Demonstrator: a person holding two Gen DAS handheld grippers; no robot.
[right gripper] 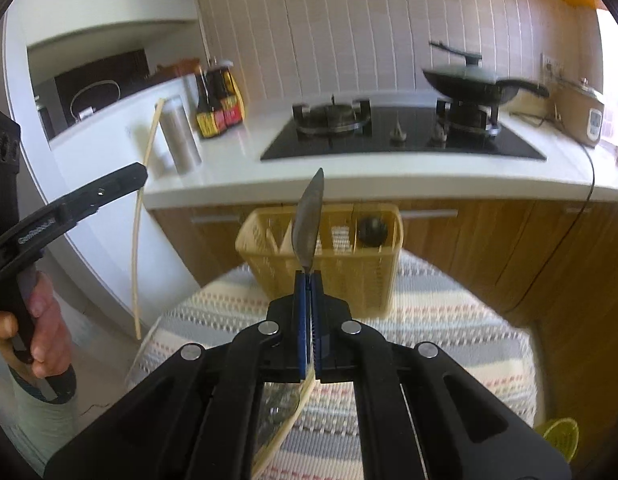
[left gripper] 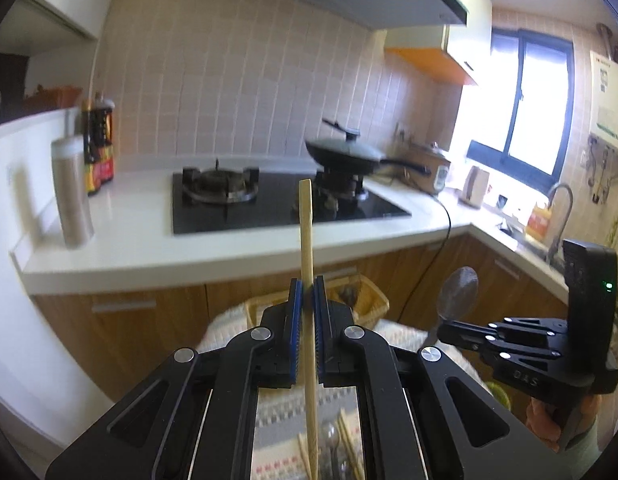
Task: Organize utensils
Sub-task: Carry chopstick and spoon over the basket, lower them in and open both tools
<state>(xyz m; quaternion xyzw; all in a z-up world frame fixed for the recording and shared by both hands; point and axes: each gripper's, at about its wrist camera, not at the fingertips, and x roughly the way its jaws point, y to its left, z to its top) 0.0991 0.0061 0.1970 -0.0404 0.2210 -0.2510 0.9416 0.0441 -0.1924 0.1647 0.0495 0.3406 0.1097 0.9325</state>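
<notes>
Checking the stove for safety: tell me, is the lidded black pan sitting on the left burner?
No, the lidded black pan sits on the right burner; the left burner is bare.

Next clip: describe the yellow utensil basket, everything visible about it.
The yellow basket looks like perforated plastic, rectangular, with upright dividers making several compartments. It stands upright on a striped woven cloth, in front of wooden cabinet doors under the white counter. A dark round object sits in its right compartment; the others look mostly empty. The spoon in the right hand-held gripper overlaps it in view, apparently without touching. From the left wrist view only its rim shows.
</notes>
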